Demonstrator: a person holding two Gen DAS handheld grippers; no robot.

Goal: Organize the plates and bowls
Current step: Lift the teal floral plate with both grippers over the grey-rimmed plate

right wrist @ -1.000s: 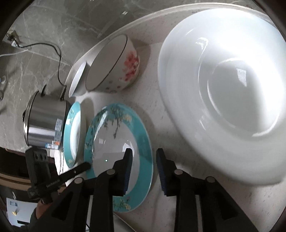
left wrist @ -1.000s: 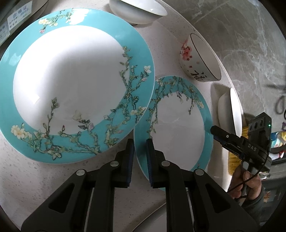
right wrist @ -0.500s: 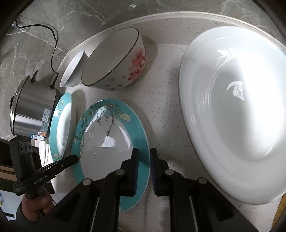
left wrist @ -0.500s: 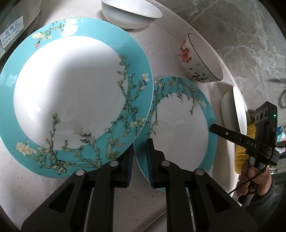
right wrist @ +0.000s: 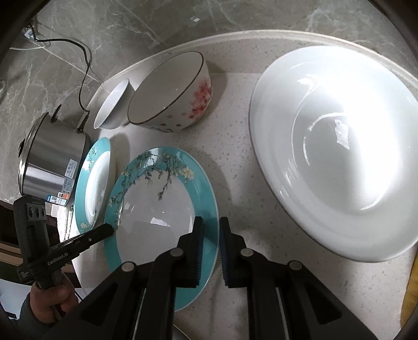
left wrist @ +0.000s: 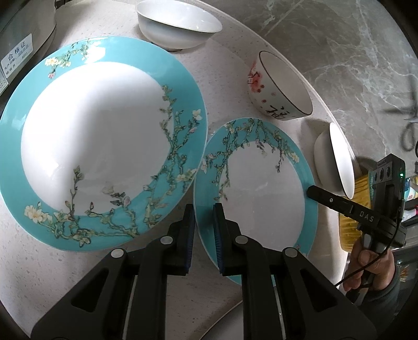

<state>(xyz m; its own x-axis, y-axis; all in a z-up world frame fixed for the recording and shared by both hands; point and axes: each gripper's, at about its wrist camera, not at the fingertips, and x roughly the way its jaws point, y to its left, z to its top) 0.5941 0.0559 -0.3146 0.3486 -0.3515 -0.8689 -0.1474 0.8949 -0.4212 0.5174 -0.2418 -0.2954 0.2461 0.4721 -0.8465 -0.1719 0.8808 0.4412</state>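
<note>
A small teal floral plate [left wrist: 261, 183] [right wrist: 156, 209] is held between both grippers, slightly raised. My left gripper [left wrist: 203, 211] is shut on its left rim, one finger above and one below. My right gripper [right wrist: 210, 225] is shut on its opposite rim. A large teal floral plate [left wrist: 99, 141] [right wrist: 91, 183] lies just left of it. A cherry-blossom bowl [left wrist: 279, 86] [right wrist: 172, 96], a small white bowl [left wrist: 177, 23] [right wrist: 112, 104] and a large white deep plate [right wrist: 337, 151] [left wrist: 337, 162] stand around.
A steel pot [right wrist: 49, 162] with a cord stands at the far left, beside the large teal plate. The round speckled table's edge [right wrist: 235, 36] runs behind the bowls. A yellow object [left wrist: 350, 209] lies beyond the white plate.
The right gripper's jaws have closed from wide open onto the small plate's rim. The left gripper stays clamped on the other rim, and the small plate has drawn a little away from the large one.
</note>
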